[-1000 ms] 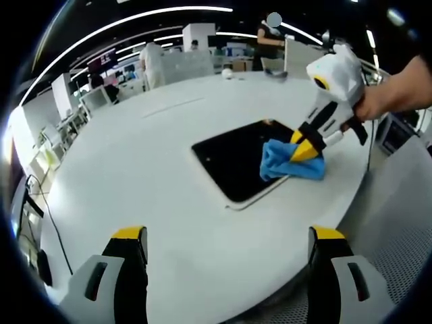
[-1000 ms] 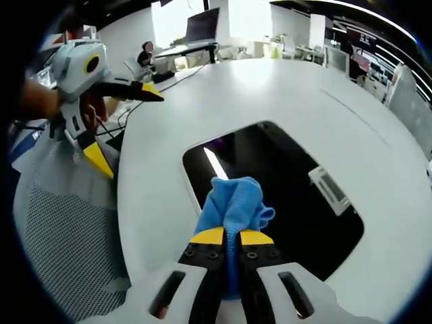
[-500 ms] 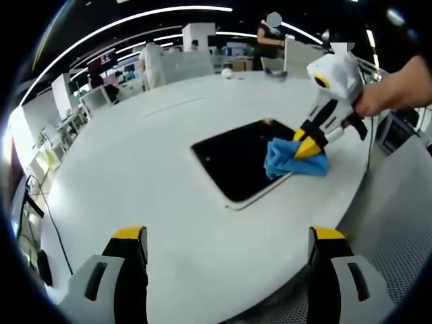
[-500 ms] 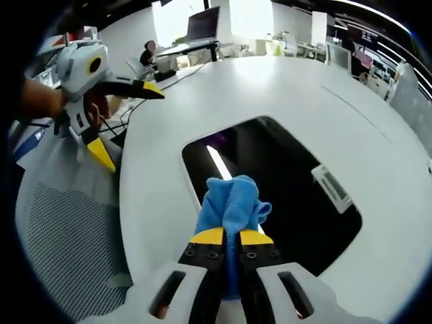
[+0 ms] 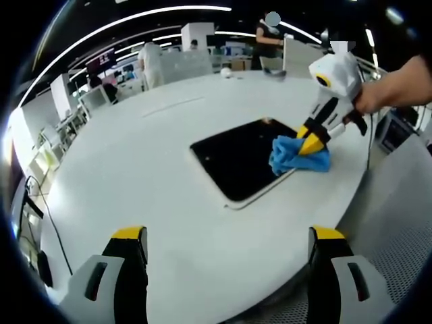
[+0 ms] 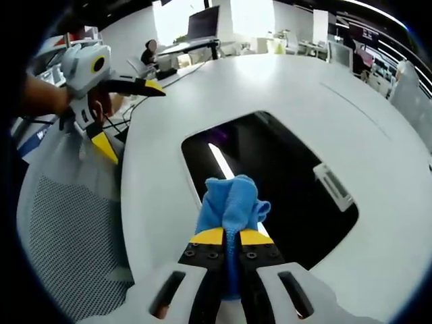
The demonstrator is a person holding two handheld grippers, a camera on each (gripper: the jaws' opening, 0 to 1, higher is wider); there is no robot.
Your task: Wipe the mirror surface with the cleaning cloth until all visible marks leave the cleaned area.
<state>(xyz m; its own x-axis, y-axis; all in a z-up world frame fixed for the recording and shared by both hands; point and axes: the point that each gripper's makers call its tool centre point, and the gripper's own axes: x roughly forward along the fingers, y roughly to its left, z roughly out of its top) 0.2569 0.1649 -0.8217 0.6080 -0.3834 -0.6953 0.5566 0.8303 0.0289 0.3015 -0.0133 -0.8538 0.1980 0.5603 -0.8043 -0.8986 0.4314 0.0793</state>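
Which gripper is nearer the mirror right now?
Right. The right gripper is shut on the blue cloth and presses it at the mirror edge; the left gripper, jaws open, hangs off the table's side, away from the mirror.

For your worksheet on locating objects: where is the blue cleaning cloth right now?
The cleaning cloth is clamped in the right gripper, resting on the mirror edge nearest that gripper.

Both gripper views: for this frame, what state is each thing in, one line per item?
Blue cleaning cloth: bunched, clamped in the right gripper, pressed on the mirror's edge.
Dark rectangular mirror: lying flat on the table, reflecting ceiling lights, partly covered by the cloth.
Right gripper: shut on the cloth.
Left gripper: open, holding nothing, off the mirror.
White round table: bare around the mirror.
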